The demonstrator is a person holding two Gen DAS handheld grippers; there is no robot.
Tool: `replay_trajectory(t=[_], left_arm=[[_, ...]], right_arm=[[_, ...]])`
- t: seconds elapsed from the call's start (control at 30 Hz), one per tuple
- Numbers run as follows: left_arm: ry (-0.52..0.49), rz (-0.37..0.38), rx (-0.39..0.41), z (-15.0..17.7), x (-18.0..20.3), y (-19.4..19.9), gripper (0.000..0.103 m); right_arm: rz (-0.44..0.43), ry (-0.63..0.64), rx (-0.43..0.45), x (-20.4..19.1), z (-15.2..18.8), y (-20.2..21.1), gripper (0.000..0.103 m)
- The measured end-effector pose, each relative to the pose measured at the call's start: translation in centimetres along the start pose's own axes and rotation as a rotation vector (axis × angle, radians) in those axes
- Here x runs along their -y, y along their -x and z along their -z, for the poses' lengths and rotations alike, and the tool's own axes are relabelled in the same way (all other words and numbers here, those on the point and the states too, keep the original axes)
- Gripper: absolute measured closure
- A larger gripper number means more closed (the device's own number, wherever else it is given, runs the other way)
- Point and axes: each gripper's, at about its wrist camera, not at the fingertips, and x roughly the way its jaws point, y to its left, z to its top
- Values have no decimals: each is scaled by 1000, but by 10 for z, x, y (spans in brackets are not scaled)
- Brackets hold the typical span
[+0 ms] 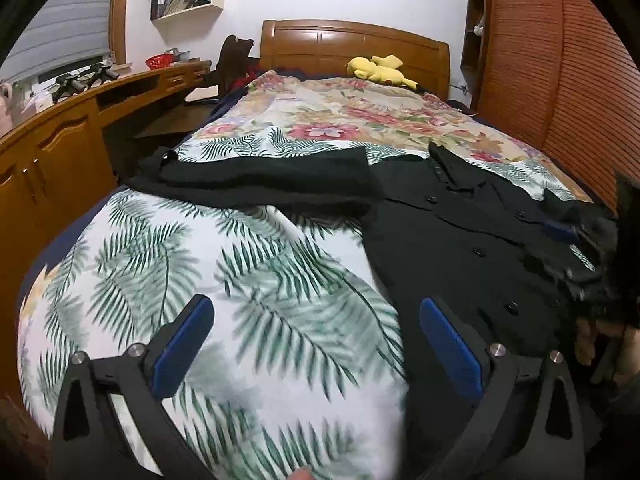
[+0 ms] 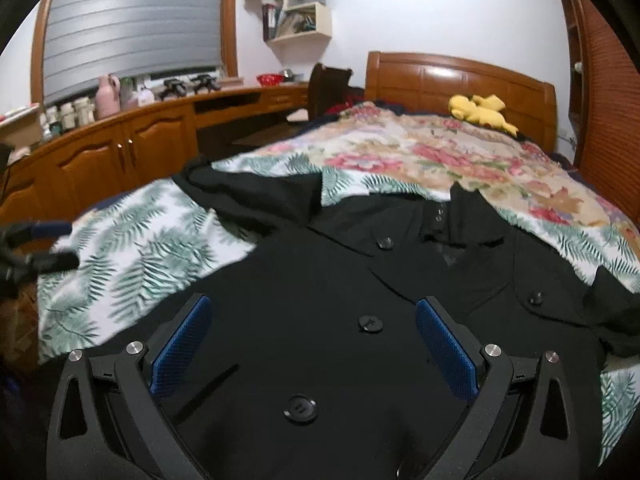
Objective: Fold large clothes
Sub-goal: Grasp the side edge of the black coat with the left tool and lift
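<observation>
A large black buttoned coat lies spread face-up on the bed, collar toward the headboard, one sleeve stretched out to the left. In the left wrist view the same coat lies to the right, its sleeve reaching left across the cover. My left gripper is open above the palm-leaf cover, just left of the coat's hem edge, holding nothing. My right gripper is open over the coat's front, with buttons between the fingers. The left gripper shows blurred at the left edge of the right wrist view.
The bed carries a palm-leaf cover and a floral quilt. A yellow plush toy lies by the wooden headboard. A wooden desk with cabinets runs along the left. A slatted wardrobe stands on the right.
</observation>
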Motion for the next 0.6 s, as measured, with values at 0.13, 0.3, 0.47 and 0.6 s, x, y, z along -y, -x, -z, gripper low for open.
replay_trajectory(t=[0.13, 0.3, 0.47, 0.6], left_arm=[[11, 17, -8, -19, -18, -32, 0], [73, 44, -46, -37, -47, -83, 2], [196, 40, -88, -53, -84, -129, 9], [284, 40, -117, -62, -106, -158, 20]], right_arm=[[-11, -30, -52, 8, 11, -17, 0], [2, -27, -82, 6, 18, -26, 0], [6, -18, -81, 9, 19, -28, 0], [4, -29, -81, 11, 19, -28, 0]])
